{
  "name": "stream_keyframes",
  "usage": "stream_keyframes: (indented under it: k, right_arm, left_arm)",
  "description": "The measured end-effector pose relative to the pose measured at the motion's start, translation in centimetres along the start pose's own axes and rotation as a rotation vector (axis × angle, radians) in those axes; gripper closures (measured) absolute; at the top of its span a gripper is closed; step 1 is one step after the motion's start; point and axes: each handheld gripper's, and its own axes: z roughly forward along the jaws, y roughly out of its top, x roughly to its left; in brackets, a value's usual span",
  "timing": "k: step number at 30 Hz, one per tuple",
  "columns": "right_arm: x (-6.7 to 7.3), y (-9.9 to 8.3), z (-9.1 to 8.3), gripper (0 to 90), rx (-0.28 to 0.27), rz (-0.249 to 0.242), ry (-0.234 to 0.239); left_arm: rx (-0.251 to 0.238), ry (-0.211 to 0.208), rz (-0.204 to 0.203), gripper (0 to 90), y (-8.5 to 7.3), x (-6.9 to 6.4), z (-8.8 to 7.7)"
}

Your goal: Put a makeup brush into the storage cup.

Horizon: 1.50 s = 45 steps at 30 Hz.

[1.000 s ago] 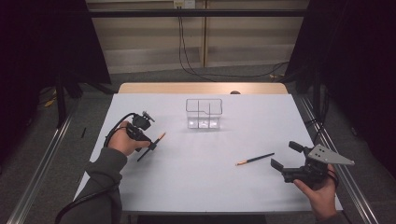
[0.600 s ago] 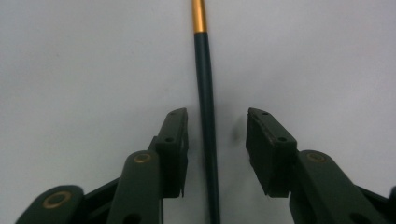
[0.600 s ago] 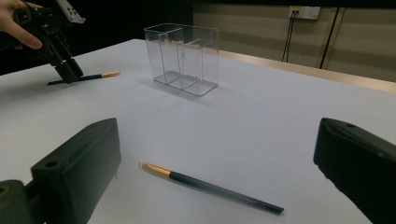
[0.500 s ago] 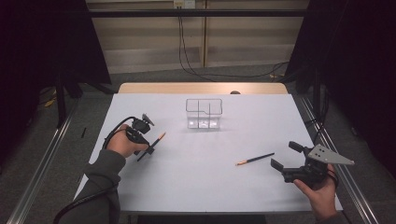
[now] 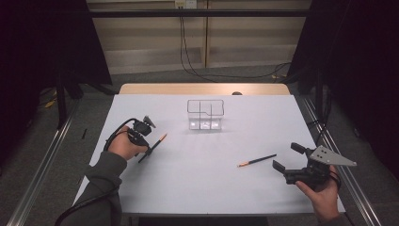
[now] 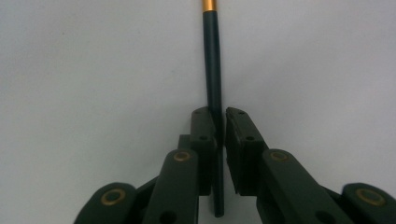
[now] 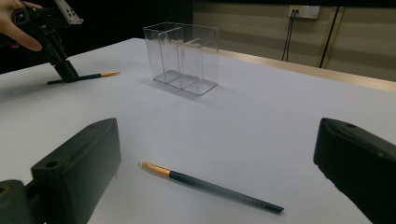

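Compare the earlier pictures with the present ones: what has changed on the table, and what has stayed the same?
The left gripper has just been closing its jaws and now pinches the dark handle of the left brush, which lies on the table. The right gripper stays open, short of the right brush. Both brushes and the clear organiser lie where they were.

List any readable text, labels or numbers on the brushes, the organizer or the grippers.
None can be read.
Brush near the right gripper: faint print close to its dark end, too small and blurred to read.
Brush in the left gripper: no markings show.
Organizer: clear, unmarked.
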Motion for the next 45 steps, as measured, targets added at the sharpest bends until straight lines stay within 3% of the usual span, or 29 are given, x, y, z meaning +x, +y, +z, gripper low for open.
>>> stream_keyframes:
  k: [2, 16, 20, 27, 30, 38, 45]
  right_arm:
    - [0.0, 0.0, 0.0, 0.1, 0.0, 0.001, 0.002]
    - [0.0, 0.0, 0.0, 0.1, 0.001, 0.0, 0.001]
    - [0.0, 0.0, 0.0, 0.1, 0.003, -0.002, 0.001]
    - [0.0, 0.0, 0.0, 0.1, 0.004, -0.002, 0.001]
    - [0.0, 0.0, 0.0, 0.1, 0.003, 0.004, -0.003]
    - [0.0, 0.0, 0.0, 0.1, 0.005, 0.002, 0.0]
    - [0.0, 0.0, 0.0, 0.1, 0.006, 0.001, 0.005]
  left_arm:
    - [-0.001, -0.005, -0.016, 82.4, 0.0, -0.1, 0.1]
    - [0.025, 0.008, -0.011, 84.5, 0.3, -0.2, 0.1]
    - [0.014, 0.002, -0.028, 84.6, 0.2, -0.2, 0.2]
    - [0.015, 0.008, -0.024, 84.7, 0.3, -0.1, 0.0]
    - [0.002, -0.002, -0.043, 84.7, 0.1, -0.1, -0.2]
    - [-0.073, -0.037, -0.039, 84.7, -0.1, -0.1, -1.1]
    - [-0.218, -0.087, -0.073, 84.7, -0.8, -0.1, -1.9]
